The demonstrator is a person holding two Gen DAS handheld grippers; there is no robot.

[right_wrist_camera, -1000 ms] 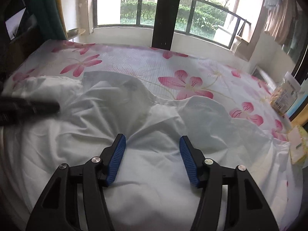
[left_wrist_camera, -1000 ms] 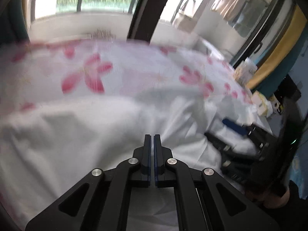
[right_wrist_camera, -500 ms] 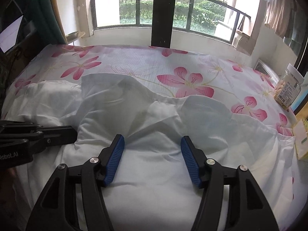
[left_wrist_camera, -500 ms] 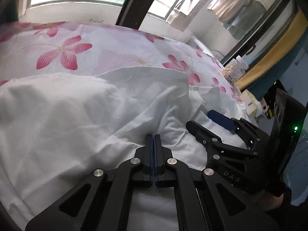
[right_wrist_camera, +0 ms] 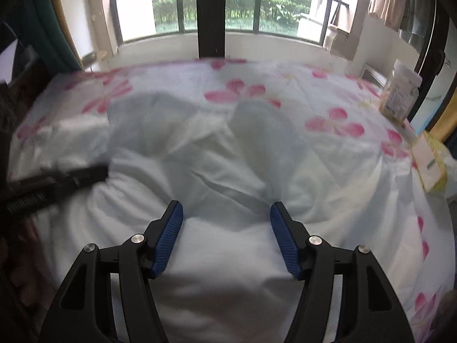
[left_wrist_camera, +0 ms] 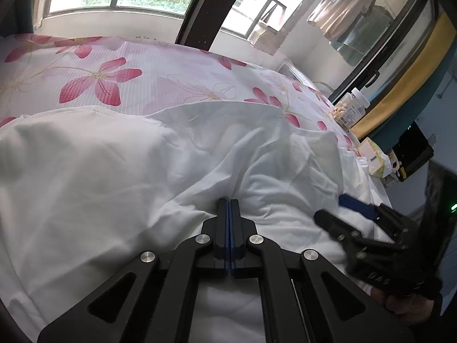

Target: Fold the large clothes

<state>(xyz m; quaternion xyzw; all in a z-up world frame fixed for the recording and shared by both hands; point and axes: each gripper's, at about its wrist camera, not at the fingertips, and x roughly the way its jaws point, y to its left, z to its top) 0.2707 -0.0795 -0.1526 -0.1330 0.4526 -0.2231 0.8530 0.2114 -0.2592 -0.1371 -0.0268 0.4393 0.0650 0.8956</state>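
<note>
Left gripper (left_wrist_camera: 229,204) clenched, blue pads flush together, tips down at a crease in the white garment (left_wrist_camera: 120,171); can't tell if any cloth is pinched between them. Right gripper (right_wrist_camera: 227,214) released, jaws have just been opening, nothing between the pads, only the garment lying below the gap. Each gripper shows in the other's view: right one at the right edge of the left view with a hand (left_wrist_camera: 405,303) under it, left one coming in from the left edge of the right view, tip at a fold. Garment is rumpled and spread over the near half of the bed, ridges and puckers running across it, far hem lying on the floral sheet (right_wrist_camera: 328,91). Sheet is white with pink flowers, bare on the far half. Jar (right_wrist_camera: 400,94) with white lid at the right edge of the bed, yellow box (right_wrist_camera: 431,165) just nearer than it. Beyond the bed: window (right_wrist_camera: 242,8) with dark railing, greenery outside, clothes (left_wrist_camera: 342,14) hanging at right
</note>
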